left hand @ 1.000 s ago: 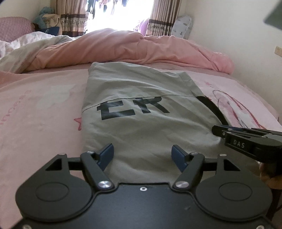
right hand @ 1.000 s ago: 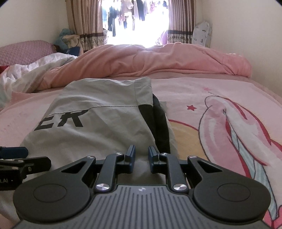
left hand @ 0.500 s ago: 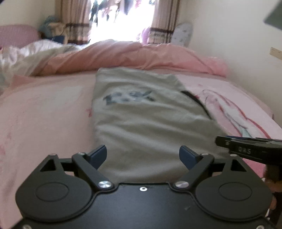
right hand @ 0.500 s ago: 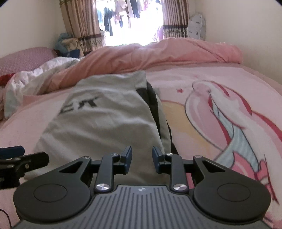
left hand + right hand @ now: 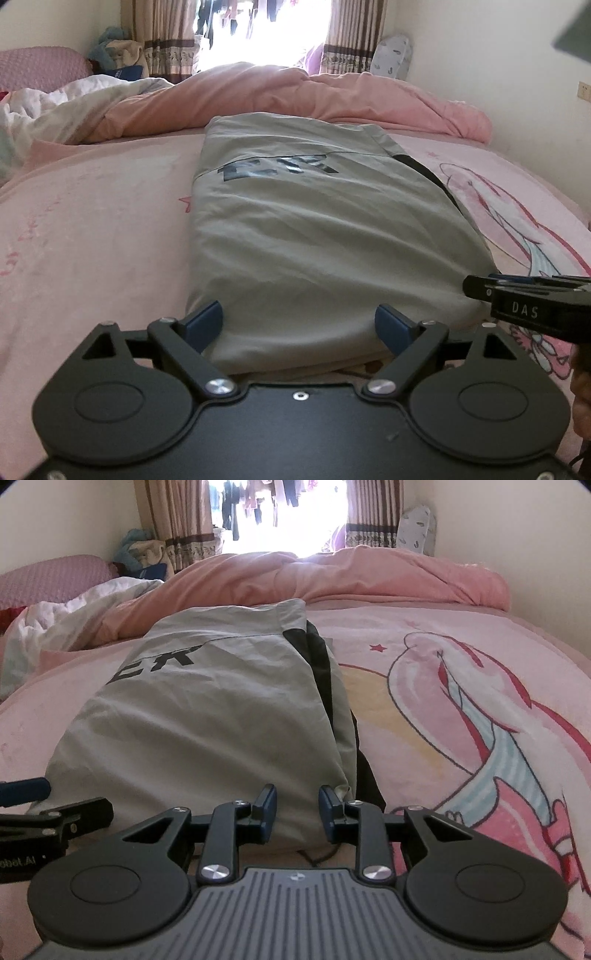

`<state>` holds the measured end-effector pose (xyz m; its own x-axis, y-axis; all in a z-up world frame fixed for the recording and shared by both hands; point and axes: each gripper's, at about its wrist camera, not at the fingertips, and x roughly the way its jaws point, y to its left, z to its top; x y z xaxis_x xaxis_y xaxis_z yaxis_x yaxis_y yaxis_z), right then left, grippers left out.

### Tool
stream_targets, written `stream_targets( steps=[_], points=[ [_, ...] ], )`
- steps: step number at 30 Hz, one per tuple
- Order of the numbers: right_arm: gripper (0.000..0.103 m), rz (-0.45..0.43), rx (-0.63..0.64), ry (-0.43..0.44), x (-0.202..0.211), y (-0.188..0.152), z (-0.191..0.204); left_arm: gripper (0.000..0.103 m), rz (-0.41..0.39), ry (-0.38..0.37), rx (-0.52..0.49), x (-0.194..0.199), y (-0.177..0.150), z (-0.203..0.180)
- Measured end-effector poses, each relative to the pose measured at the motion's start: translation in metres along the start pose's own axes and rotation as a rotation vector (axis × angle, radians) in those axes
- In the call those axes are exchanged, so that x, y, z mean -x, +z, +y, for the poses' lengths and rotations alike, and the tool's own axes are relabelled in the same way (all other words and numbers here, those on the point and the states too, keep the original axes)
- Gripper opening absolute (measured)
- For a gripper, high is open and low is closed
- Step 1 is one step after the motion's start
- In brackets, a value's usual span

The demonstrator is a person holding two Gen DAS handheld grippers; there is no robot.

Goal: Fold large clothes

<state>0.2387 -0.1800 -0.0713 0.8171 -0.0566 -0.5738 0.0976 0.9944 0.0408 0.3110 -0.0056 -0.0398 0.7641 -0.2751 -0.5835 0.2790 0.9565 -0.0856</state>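
Lying lengthwise on the pink bed sheet [image 5: 92,221], the grey garment [image 5: 314,240] is folded into a long narrow stack running from near to far, its far end just short of the bunched pink quilt [image 5: 295,99]. No boxes, baskets or other containers show in either view (the bed alone bears everything).

Item, garment: black block lettering across the far half, blurred in the left wrist view; in the right wrist view only "EK" [image 5: 162,664] reads, the rest cut off by the left fold. A black panel [image 5: 325,672] shows along its right edge, partly tucked under the grey layer.

Item, sheet: cartoon print [image 5: 480,716] on the right side, cut off at the frame edge. A white quilt [image 5: 74,99] sits far left, curtains [image 5: 177,524] flank an overexposed window, and what hangs beyond is hard to make out.

Item, left gripper [image 5: 299,325]: released, fingers spread wide, straddling the near end of the garment; whether the blue pads [image 5: 207,321] touch the cloth cannot be told.

Item, right gripper [image 5: 293,808]: part open with a narrow gap, holding nothing, poised at the garment's near right corner [image 5: 343,790]; the right pad sits just beside that corner's edge, contact unclear. Each gripper appears only partly in the other's view.
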Motion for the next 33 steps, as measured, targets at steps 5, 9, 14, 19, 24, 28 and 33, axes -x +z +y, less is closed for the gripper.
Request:
stream_targets(
  steps=[5,9,14,19,24,28,33],
  points=[
    [0.032,0.009,-0.005,0.002,0.001,0.002,-0.001,0.089,0.002,0.0,0.005,0.004,0.001,0.0],
    [0.037,-0.017,-0.054,0.041,0.021,0.008,-0.008,0.088,-0.036,0.019,0.088,0.022,0.004,0.005],
    [0.039,-0.052,-0.041,0.008,0.027,0.016,-0.013,0.086,-0.029,0.022,0.126,0.023,0.007,0.016],
    [0.039,0.021,-0.047,-0.037,-0.002,0.005,-0.018,0.084,-0.003,0.046,0.095,0.012,0.002,0.014],
    [0.039,0.005,-0.072,-0.016,-0.005,-0.001,-0.025,0.084,0.02,0.056,0.104,0.004,0.004,0.019],
    [0.039,-0.002,-0.052,-0.013,0.008,0.004,-0.025,0.085,0.042,0.038,0.148,0.01,0.005,0.026],
    [0.055,-0.082,-0.053,-0.007,0.064,0.013,-0.023,0.103,-0.007,0.018,0.147,0.063,0.01,0.021]
  ],
)
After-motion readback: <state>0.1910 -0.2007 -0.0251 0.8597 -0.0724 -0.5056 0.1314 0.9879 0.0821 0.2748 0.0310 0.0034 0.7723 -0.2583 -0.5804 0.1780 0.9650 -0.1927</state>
